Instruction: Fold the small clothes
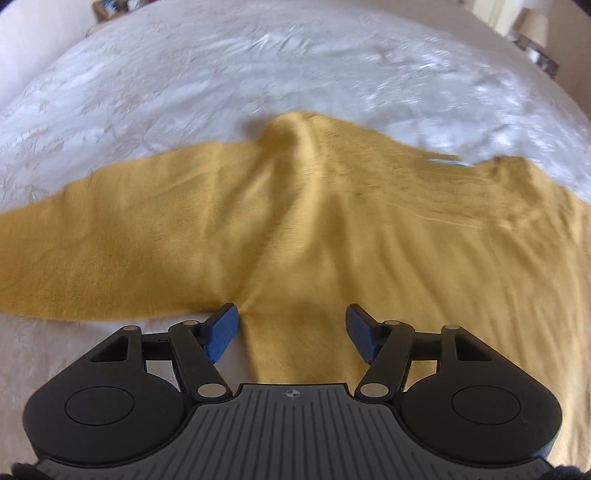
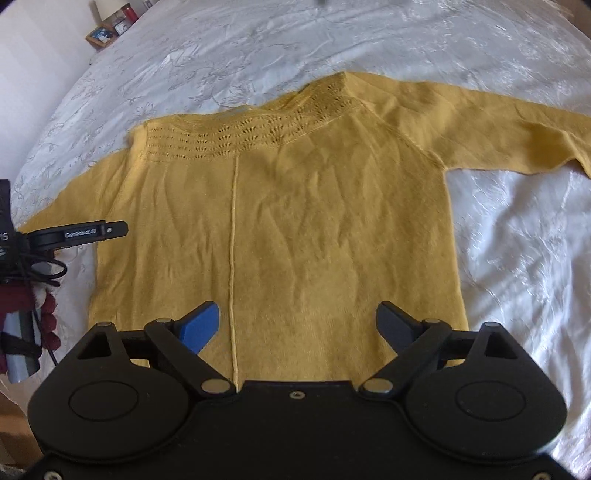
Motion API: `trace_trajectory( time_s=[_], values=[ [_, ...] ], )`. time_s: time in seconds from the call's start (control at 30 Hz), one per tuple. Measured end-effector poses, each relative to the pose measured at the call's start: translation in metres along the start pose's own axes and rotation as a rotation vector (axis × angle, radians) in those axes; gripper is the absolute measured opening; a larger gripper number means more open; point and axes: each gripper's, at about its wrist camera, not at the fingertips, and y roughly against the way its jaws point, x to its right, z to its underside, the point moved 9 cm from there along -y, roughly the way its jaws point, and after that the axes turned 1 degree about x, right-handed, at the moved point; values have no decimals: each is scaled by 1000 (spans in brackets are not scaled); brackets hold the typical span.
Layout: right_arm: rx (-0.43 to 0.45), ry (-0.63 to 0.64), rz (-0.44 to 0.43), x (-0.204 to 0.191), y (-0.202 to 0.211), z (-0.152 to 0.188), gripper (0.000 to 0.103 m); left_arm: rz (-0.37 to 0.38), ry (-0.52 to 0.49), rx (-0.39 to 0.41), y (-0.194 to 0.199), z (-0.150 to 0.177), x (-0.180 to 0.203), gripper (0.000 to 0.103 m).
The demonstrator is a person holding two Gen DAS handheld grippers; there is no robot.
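Across the left wrist view, a yellow sweater (image 1: 332, 229) lies spread on a white bed (image 1: 221, 66), blurred by motion. 1 sleeve (image 1: 92, 236) runs out to the left edge of the picture, and a raised fold (image 1: 291, 147) stands up near the far edge of the cloth. The left gripper (image 1: 293, 328) sits low over the near part of the sweater with its jaws wide apart and nothing between them. Its left blue pad (image 1: 221, 332) is at the point where sleeve and body meet; the right pad (image 1: 360, 332) is over the body. A lamp (image 1: 532, 26) stands at the far right, beyond the bed.

From the right wrist view, the sweater (image 2: 295, 221) lies flat with its neck away from the camera. A band of lace holes (image 2: 251, 136) runs below the neckline, and a raised seam (image 2: 232, 258) goes straight down the body to the hem. The other sleeve (image 2: 498, 125) stretches to the right across the bed (image 2: 517, 258). The right gripper (image 2: 297, 326) hovers over the hem with its jaws wide apart, holding nothing; the seam passes just right of its left pad (image 2: 201, 326). The left gripper (image 2: 85, 234) shows side-on at the left edge, over the sweater's left side. Picture frames (image 2: 110, 29) stand at the far left corner.
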Motion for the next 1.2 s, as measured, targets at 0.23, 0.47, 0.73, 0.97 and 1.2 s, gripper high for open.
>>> trace_trajectory(
  time_s=[0.23,0.47,0.73,0.97,1.2],
  values=[
    [53,94,-8,-7,-17,-51,93,-2,77,-50,-23,0,-23,64],
    [118,226,55,9,-49,-116,93,-32,89,-46,-25,3,-21,68],
    [165,389,102,37,-95,-197,92,-68,115,-53,-28,1,-18,74],
    [86,561,17,40,-135,-214,89,-107,143,-57,-35,-2,-12,85],
    [-29,653,-97,32,-152,-198,29,-123,148,-60,-38,-2,-8,93]
  ],
)
